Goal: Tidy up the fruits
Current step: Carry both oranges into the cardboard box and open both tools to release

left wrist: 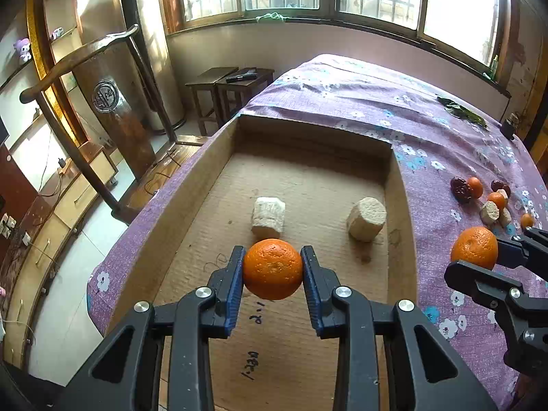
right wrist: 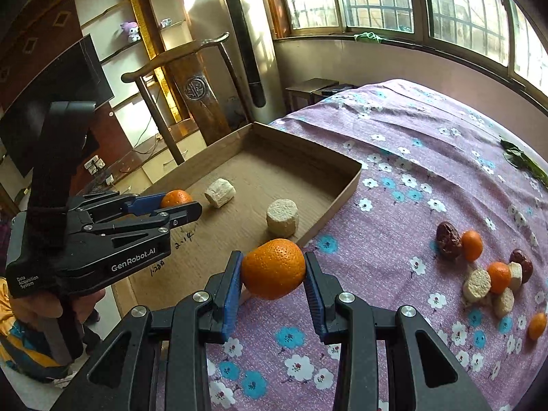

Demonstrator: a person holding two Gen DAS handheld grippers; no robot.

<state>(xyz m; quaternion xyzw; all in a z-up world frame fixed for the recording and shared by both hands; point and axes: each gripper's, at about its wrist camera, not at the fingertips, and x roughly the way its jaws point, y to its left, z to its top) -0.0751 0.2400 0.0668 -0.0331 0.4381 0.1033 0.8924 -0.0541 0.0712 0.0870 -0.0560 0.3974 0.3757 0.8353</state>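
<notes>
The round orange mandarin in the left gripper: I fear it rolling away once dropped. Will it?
Likely a little: the round orange mandarin is nearly spherical, and the brown cardboard tray floor looks flat. The tray's raised walls should stop it. Its dimpled peel probably grips the left gripper pads well.

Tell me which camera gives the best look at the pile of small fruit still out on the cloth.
The right wrist view: the loose pile lies spread out, each piece distinct. The left wrist view shows the pile small and crowded at the right edge, partly behind the right gripper.
</notes>
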